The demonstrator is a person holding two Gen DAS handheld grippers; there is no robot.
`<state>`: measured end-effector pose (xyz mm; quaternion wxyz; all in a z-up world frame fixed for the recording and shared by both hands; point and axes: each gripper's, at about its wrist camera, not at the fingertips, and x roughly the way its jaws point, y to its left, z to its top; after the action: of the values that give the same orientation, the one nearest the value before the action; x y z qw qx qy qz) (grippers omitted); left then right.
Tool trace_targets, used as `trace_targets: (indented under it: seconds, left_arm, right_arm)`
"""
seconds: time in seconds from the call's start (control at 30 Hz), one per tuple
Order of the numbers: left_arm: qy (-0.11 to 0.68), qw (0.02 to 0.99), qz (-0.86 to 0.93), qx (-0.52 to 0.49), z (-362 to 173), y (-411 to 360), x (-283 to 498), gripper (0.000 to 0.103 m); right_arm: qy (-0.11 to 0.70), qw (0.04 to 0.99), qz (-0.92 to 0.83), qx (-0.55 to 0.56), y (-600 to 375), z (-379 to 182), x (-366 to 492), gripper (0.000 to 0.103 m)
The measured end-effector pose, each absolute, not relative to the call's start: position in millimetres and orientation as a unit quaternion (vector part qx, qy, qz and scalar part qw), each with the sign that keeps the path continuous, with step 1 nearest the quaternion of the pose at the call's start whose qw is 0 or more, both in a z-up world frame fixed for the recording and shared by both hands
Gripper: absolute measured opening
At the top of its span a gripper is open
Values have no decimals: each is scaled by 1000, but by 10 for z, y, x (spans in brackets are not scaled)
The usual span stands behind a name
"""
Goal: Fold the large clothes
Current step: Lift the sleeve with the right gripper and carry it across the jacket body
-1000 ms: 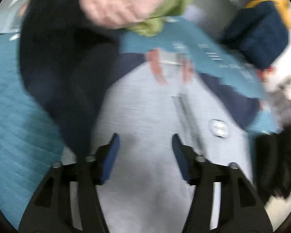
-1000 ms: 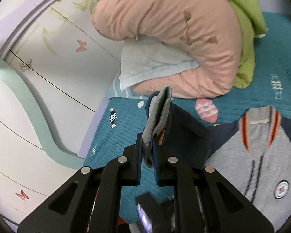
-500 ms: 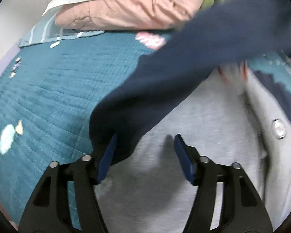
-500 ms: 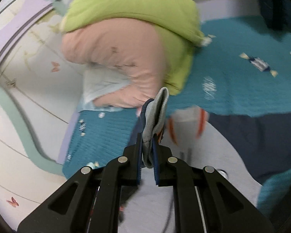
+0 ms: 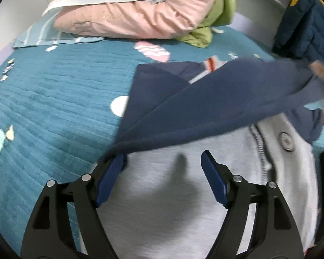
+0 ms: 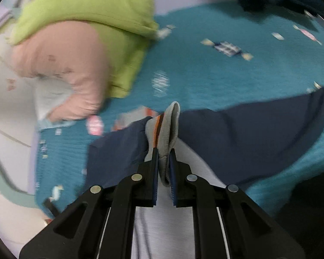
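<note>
Teal bedspread (image 5: 54,99), grey jacket (image 5: 162,205), right claw (image 6: 163,164) pinching its cuff (image 6: 169,129)

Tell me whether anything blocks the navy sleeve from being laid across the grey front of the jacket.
Nothing visible does. The right claw is shut on the grey cuff, with the navy sleeve stretched above the grey jacket front. That panel lies bare; the left claw, whose jaws have just been opening, stands over it.

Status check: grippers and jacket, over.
Left gripper open, just widened, nothing pinched. Right gripper shut on grey ribbed cuff. Navy sleeve drawn across grey jacket body. No obstruction.
</note>
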<state>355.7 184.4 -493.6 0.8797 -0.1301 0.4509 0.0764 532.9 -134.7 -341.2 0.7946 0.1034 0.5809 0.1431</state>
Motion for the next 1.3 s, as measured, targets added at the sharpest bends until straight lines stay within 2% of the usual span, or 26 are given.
trace_targets:
  seconds: [0.43,0.67,0.83,0.97,1.07,1.13,1.3]
  left_arm:
    - [486,861,36,-147,-5096,1589,3478,78]
    - [495,852,19,-167,-4894,1461,3438,80]
    - [479,857,-6,-189,-4530,1196,3374,88]
    - [447,876,-57,-173,-4269,752,3631,90]
    - [445,879,-87,-144,-4262,384,4001,89]
    - [459,875,-101,-117,-4321,65,4355,89]
    - [491,857,-122,-99,-4509,-486,4897,89]
  right_arm:
    - [647,761,50,22,-1862,-4527,5347,9]
    - [661,749,31,27,-1916,-4880,5276,13]
    - [652,754,48,62,-1984,-4648,5263,26]
    - [636,765,68,73,-2053,-4252,5293,27]
    - [614,778,87,97,-2206,-3846,5376,28]
    - [598,790,85,103,-2353,-3569,5448,34]
    - [568,814,73,101,-2829,-3068,5641,37]
